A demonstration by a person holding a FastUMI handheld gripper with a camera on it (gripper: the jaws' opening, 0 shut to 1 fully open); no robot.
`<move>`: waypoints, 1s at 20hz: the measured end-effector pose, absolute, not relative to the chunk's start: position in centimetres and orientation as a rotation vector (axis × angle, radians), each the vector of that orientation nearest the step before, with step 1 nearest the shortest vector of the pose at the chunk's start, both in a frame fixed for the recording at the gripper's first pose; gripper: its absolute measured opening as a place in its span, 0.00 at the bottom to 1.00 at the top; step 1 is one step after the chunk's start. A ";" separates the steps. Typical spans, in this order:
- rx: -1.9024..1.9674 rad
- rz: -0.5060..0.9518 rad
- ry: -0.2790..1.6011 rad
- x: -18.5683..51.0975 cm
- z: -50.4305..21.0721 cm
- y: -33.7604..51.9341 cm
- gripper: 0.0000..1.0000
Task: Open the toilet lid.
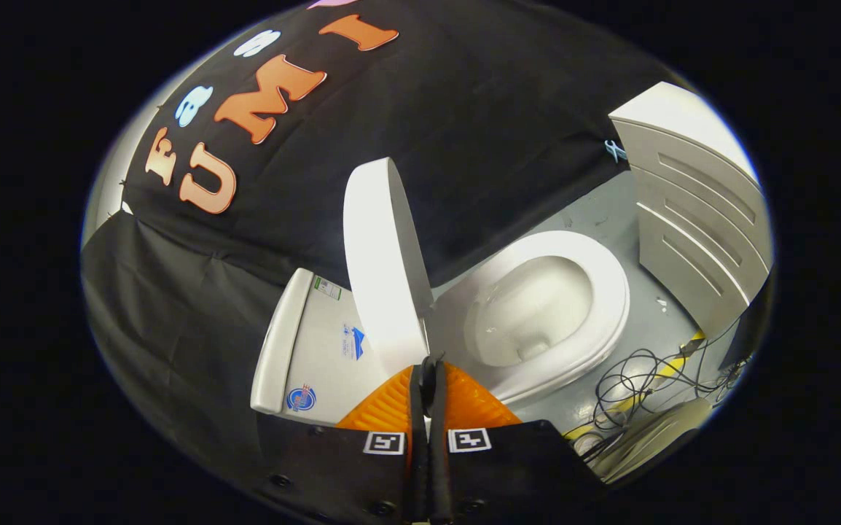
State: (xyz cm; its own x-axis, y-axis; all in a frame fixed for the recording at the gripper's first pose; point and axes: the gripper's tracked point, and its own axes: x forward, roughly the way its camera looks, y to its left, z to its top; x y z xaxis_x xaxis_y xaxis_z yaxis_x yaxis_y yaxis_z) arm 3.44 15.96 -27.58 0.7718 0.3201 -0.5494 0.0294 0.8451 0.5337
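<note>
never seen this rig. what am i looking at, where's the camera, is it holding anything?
It is a handheld two-finger gripper, carried by a person, no robot arm. The fisheye camera rides on the gripper and looks forward along its fingers. The fingers are pressed together; their tips sit at the edge of the toilet lid, but whether they pinch it cannot be told. The lid is raised, standing near the tank. Beyond the fingers lies the open seat and bowl. A white cabinet stands further off, with cables on the floor.
</note>
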 end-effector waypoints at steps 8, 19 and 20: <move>0.484 0.222 0.668 2.8 -25.8 20.8 0.08; 0.386 0.289 0.662 1.8 -25.0 27.3 0.08; 0.376 0.293 0.660 1.7 -25.0 27.9 0.08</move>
